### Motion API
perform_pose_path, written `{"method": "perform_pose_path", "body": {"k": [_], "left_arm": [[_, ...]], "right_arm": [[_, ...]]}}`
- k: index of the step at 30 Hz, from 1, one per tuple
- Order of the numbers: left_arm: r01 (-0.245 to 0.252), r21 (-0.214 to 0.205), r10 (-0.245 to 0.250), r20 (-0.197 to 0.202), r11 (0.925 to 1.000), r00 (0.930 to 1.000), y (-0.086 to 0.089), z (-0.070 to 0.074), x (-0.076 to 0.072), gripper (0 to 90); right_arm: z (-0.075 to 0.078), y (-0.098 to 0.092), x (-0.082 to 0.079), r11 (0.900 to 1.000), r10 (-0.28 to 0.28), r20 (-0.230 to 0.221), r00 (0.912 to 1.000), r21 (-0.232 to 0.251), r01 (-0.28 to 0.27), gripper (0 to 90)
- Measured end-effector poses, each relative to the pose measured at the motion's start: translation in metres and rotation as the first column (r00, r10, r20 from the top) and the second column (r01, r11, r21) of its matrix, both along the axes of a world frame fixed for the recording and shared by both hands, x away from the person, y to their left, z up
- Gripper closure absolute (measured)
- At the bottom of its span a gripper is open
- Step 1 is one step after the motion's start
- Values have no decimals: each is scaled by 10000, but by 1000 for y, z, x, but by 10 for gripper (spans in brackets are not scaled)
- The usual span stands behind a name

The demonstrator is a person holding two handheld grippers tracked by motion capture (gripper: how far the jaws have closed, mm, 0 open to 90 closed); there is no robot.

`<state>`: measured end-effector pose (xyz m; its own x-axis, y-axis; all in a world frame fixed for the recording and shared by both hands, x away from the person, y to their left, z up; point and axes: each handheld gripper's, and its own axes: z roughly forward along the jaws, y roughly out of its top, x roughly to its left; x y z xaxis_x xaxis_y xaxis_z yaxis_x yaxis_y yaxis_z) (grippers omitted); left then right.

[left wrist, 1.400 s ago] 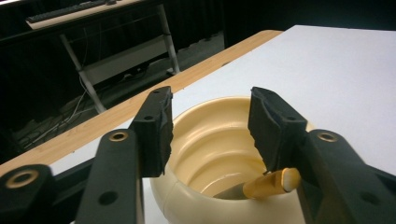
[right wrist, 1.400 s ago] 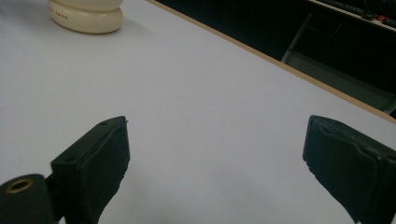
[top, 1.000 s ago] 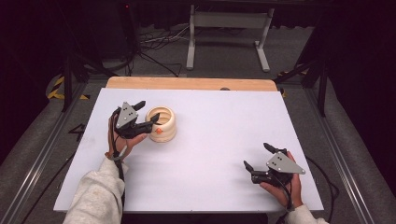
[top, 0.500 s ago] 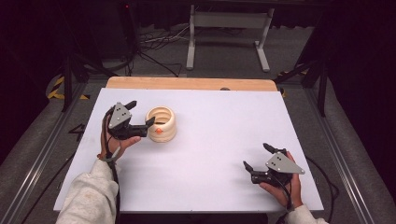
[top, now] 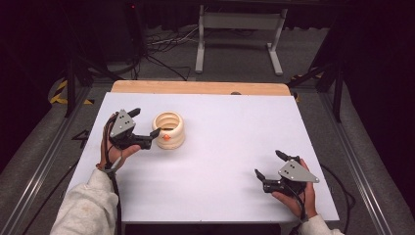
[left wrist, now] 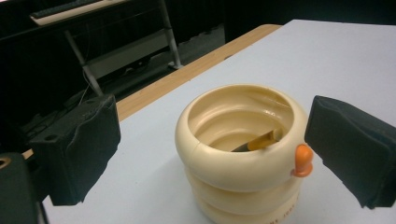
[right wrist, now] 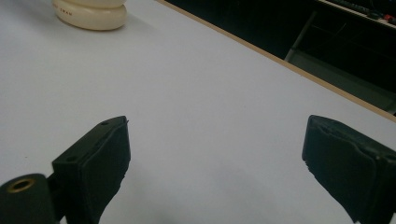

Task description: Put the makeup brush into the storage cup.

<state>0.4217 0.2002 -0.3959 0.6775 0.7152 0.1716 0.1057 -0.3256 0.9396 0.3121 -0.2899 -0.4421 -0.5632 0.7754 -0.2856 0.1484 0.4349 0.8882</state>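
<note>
Orange-tipped stick (left wrist: 261, 140) inside cream ringed pot (left wrist: 240, 154), between left gripper's (left wrist: 210, 154) wide-open, empty, just-spread fingers (left wrist: 77, 149).

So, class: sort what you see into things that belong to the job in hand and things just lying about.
In the job:
- cream ringed pot
- left gripper, fingers open beside it

Lying about:
- right gripper, idle, open
- metal stand
- floor cables

Lab/recording studio: white-topped counter w/ wooden far edge (top: 200, 87), black-curtained surround, loose black cables on grey floor (top: 161, 46), grey metal stand frame (top: 238, 22), aluminium side rails (top: 44, 161).
</note>
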Motion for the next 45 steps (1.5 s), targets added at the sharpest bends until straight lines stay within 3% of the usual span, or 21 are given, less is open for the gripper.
{"method": "perform_pose_path", "body": {"k": [8, 22, 39, 45], "left_arm": [[207, 306, -212, 149, 9993, 9997, 3, 0, -10, 35], [235, -113, -228, 656, 9997, 9976, 10, 7, -33, 23], [461, 535, -509, 917, 9975, 9945, 16, 5, -58, 37], [614, 721, -665, 716, 9955, 9952, 15, 1, -68, 38]], "right_arm": [[0, 0, 0, 10000, 9, 18, 10000, 15, -9, 86], [1, 0, -1, 10000, 8, 112, 9999, 27, -9, 86], [2, 0, -1, 10000, 30, 118, 9999, 31, -30, 86], [3, -1, -2, 10000, 20, 203, 9998, 60, -22, 87]]}}
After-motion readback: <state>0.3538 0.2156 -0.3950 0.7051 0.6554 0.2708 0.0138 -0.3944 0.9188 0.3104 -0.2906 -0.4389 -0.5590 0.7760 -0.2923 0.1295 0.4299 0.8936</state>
